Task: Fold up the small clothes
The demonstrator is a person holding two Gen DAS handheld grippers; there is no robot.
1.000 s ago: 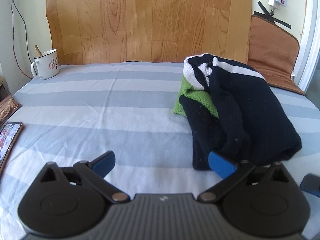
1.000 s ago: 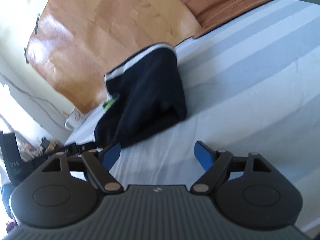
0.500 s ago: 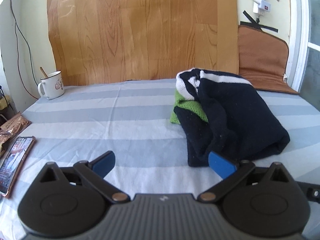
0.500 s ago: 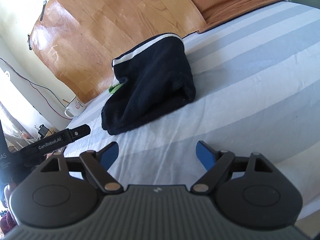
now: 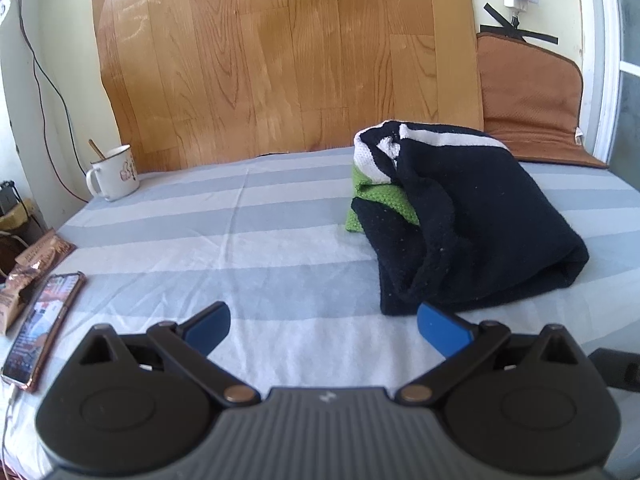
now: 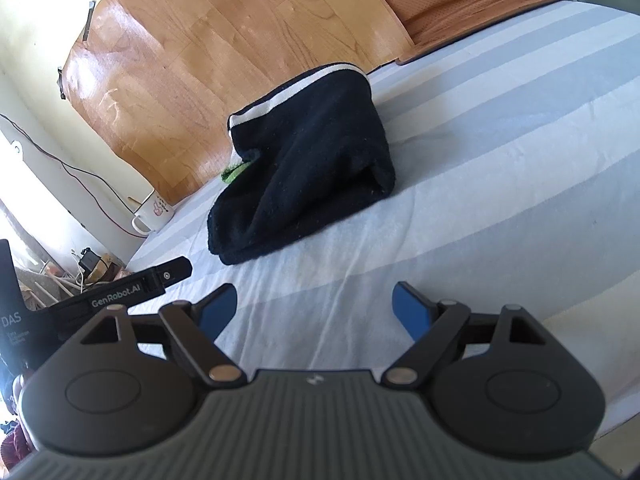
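On the striped bedsheet (image 5: 280,264) in front of you lies the folded garment (image 5: 472,216), a dark bundle with a white band along its far edge and a strip of green showing on its left side. It rests toward the right of the bed in your left wrist view, close to the wood-grain panel (image 5: 280,60) at the head. Your left gripper (image 5: 323,324) hovers just short of it with the tongs spread wide and nothing between them; the right blue pad sits near the garment's near corner, but you cannot tell whether it touches. Your right gripper (image 6: 315,306) is also spread wide and empty over bare sheet, well apart from the garment (image 6: 308,176), which lies ahead and slightly left of it. To your left, a white mug (image 5: 114,174) with a stick in it stands at the far corner of the bed, and a phone (image 5: 44,328) with a lit screen lies at the near left edge beside a snack wrapper (image 5: 28,272). A brown mat (image 5: 528,100) leans at the far right
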